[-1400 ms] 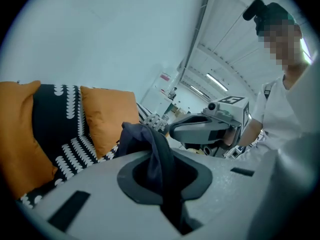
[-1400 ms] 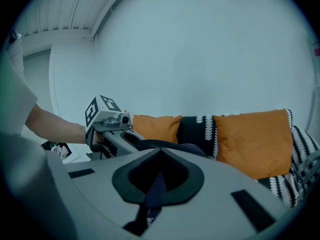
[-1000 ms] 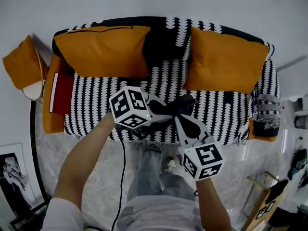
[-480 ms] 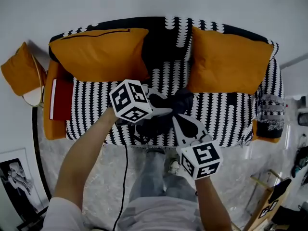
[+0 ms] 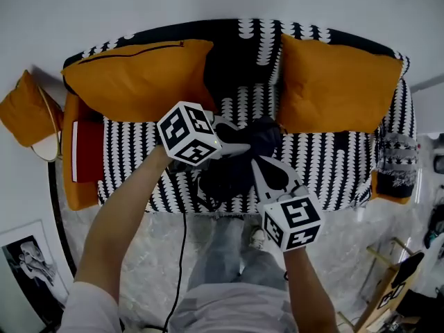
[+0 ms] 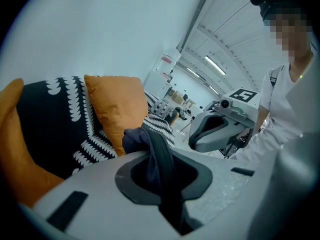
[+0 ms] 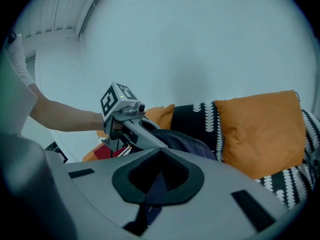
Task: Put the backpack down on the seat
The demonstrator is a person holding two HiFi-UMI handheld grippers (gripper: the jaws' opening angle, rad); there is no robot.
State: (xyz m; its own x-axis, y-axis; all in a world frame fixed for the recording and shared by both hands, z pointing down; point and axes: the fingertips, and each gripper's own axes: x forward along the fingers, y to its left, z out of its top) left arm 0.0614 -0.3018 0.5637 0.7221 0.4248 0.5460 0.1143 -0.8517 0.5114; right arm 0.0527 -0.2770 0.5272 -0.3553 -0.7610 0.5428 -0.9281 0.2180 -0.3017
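Observation:
A dark backpack (image 5: 231,174) hangs between my two grippers over the front part of the black-and-white sofa seat (image 5: 326,165). My left gripper (image 5: 243,148) comes in from the left, shut on a dark strap (image 6: 159,159) that runs through its jaws. From the near right, my right gripper (image 5: 266,171) is shut on a bluish strap (image 7: 156,186). The backpack's top (image 7: 182,141) shows bunched beyond the right jaws. Each gripper appears in the other's view: the right gripper (image 6: 220,129) and the left gripper (image 7: 131,123). Whether the bag's bottom touches the seat is hidden.
Two orange cushions (image 5: 139,78) (image 5: 336,85) lean on the sofa back. A red book (image 5: 89,150) lies on the orange left armrest (image 5: 78,186); a grey patterned cloth (image 5: 395,168) drapes the right one. An orange pillow (image 5: 24,106) sits far left. A black cable (image 5: 182,255) hangs by my legs.
Both grippers have carried the backpack a little farther in over the seat; the sofa now fills more of the head view. Both grips are unchanged.

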